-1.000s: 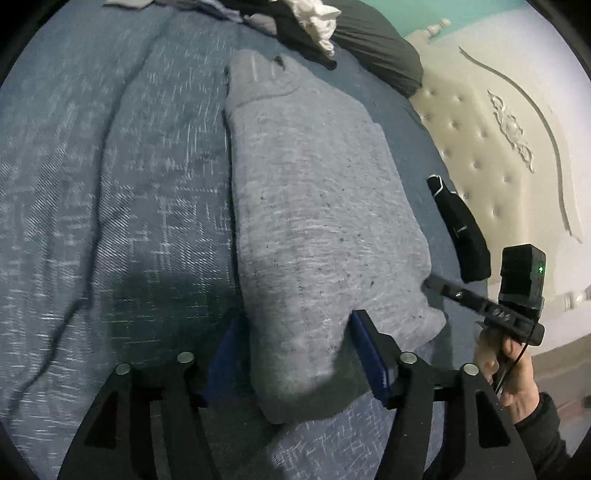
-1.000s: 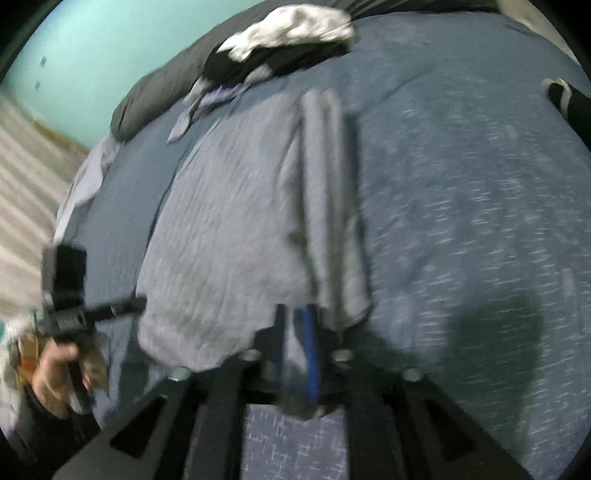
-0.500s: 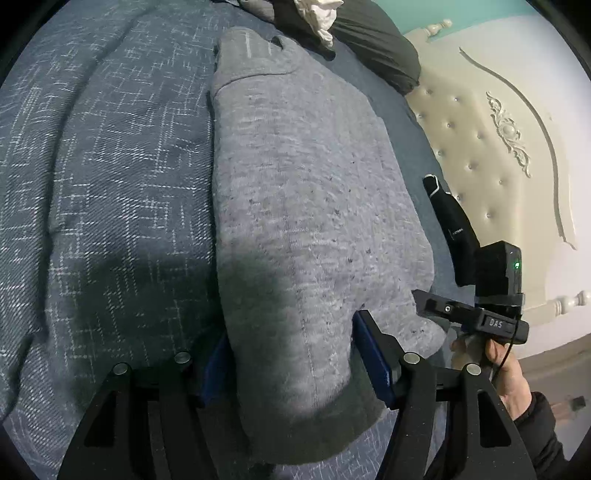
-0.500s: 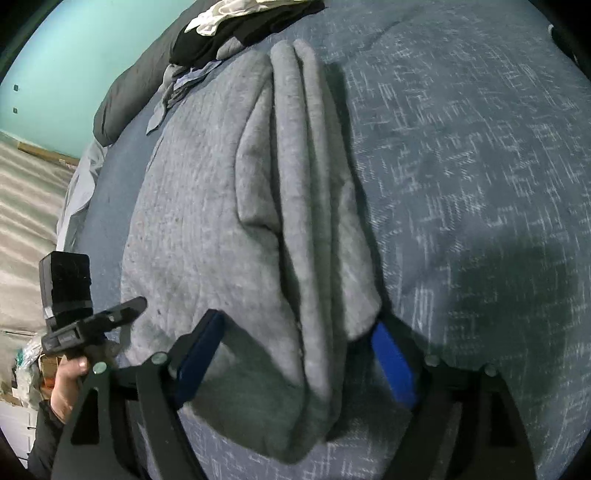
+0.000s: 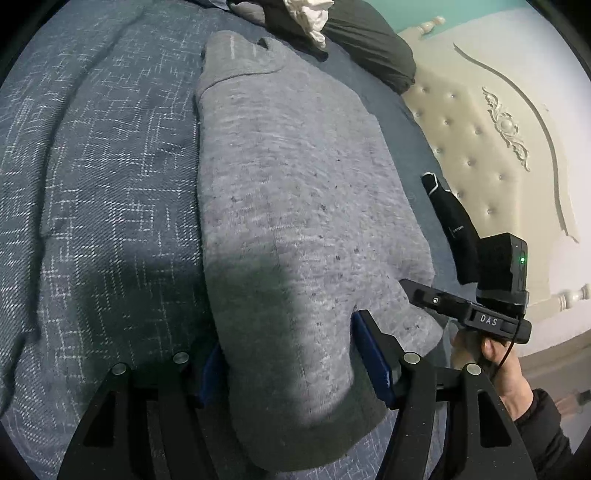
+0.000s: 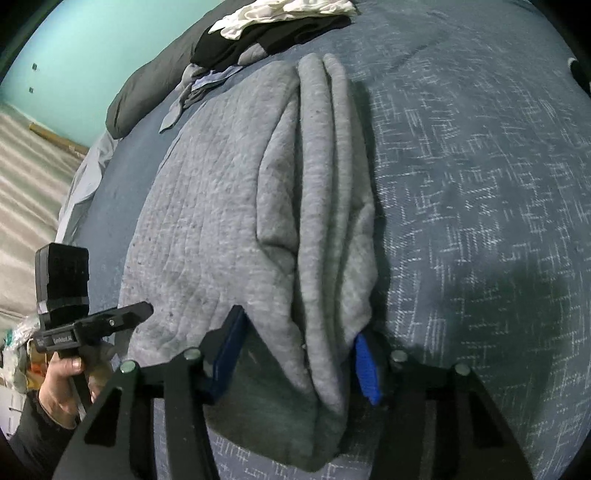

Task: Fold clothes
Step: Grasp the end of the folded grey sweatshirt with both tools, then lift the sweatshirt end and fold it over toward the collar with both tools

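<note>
The sweatshirt is heathered light grey with dark flecks. The bedspread under it is slate blue, crosshatched with broken white lines. The left tool and the right tool have black frames and blue pads. The headboard is cream and button-tufted. The wall is turquoise. The pillow is charcoal, the heap of clothes black and white.
</note>
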